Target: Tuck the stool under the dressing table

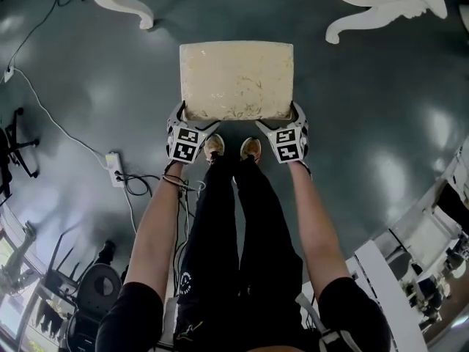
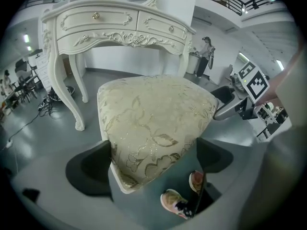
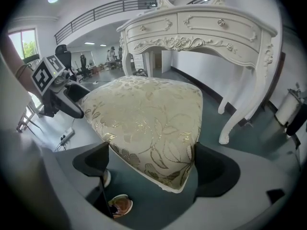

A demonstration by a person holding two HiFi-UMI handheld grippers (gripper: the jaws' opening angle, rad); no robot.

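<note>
The stool point(image 1: 236, 79) is not under the table point(image 2: 120, 25). It sits out on the open floor point(image 1: 381, 123), and the table's 2 front legs stand beyond its far edge, 1 off the far-left corner point(image 1: 135, 9) and 1 off the far-right point(image 1: 344, 28).

The left tongs point(image 1: 189, 122) are spread wide around the stool's near-left corner, and the right tongs point(image 1: 289, 119) around the near-right one. In both gripper views each pair of jaws bears on the cushion's sides, so both pairs hold the seat. Neither arm is nearer, since they sit level on the near edge.

The stool's long axis runs left to right, square to the table front. From the head view the gap between those 2 legs looks wider than the seat and roughly in line with it. I judge that tucking it in calls for a straight push away from the person, with both corners kept level so neither swings into a carved leg.

The stool's own legs are hidden, so I cannot tell whether it stands on the floor or is lifted.

The person's shoes point(image 1: 214, 146) are just behind the near edge. A power strip point(image 1: 115, 169) and its cable point(image 1: 51, 116) lie well off the stool's left side (outside the path ahead). I see nothing on the floor between the stool and the table legs.
</note>
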